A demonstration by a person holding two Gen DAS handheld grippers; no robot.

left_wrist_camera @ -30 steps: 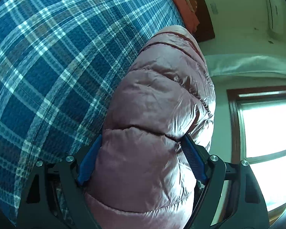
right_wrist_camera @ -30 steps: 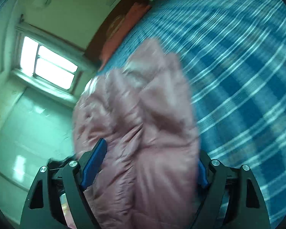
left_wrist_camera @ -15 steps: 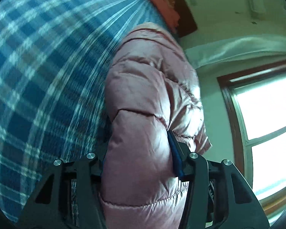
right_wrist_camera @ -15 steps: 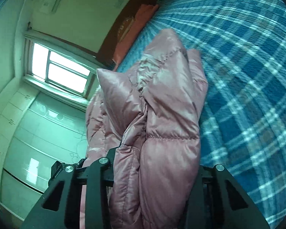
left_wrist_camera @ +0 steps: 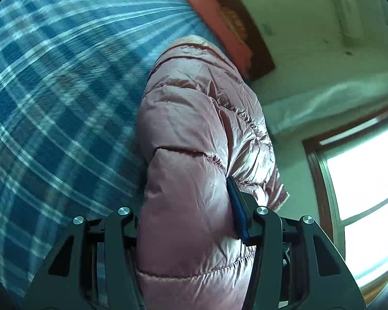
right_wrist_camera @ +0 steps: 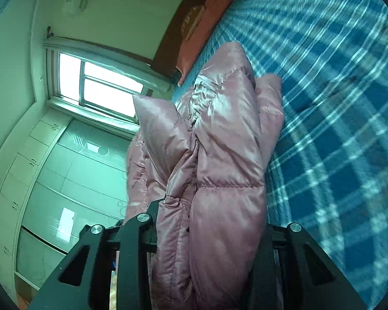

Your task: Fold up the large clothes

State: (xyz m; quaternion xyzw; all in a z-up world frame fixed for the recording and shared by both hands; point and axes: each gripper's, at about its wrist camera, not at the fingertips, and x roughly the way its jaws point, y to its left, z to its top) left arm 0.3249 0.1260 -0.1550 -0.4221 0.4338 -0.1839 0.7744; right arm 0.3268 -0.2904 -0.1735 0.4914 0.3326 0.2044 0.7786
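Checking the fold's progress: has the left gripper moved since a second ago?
Yes. In the left wrist view the window has spread across the right side and the red pillow slid toward centre, so the left gripper, clamped on the pink jacket, swung windowward.

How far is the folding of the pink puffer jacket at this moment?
Done: both grippers have hold of the pink puffer jacket. In hand: the left gripper is clamped on one padded part; the right gripper, jaws closing, pinches bunched layers above the plaid bedspread. Left: no flat fold shows yet, so probably most of the folding.
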